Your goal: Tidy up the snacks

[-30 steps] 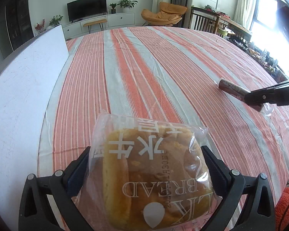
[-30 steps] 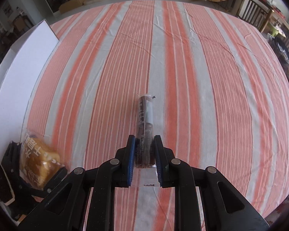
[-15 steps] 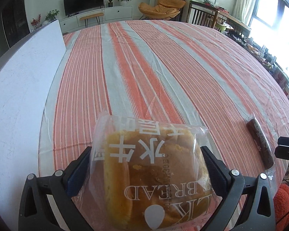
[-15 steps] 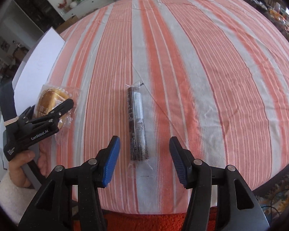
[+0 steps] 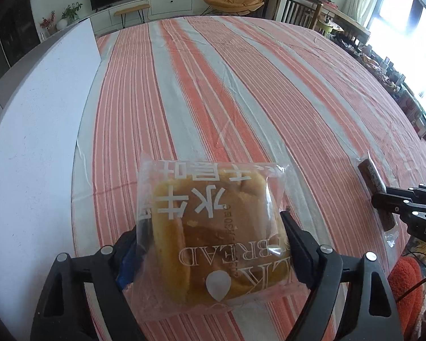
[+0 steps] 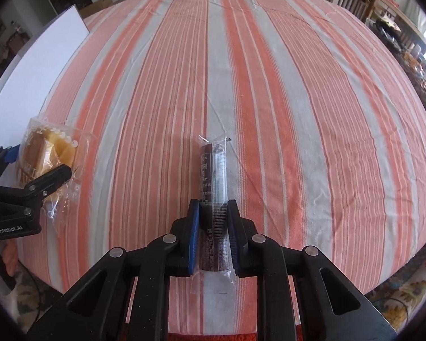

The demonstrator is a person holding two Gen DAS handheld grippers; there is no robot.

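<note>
Right gripper (image 6: 212, 227) reclosed on snack bar (image 6: 213, 182)

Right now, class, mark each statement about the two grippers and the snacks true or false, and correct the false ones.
1. The left gripper holds a bagged bread. True.
2. The right gripper is wide open. False: it is shut on the dark snack bar.
3. The tablecloth is plain blue. False: it has orange and grey stripes.
4. A white board lies left of the bread. True.
</note>
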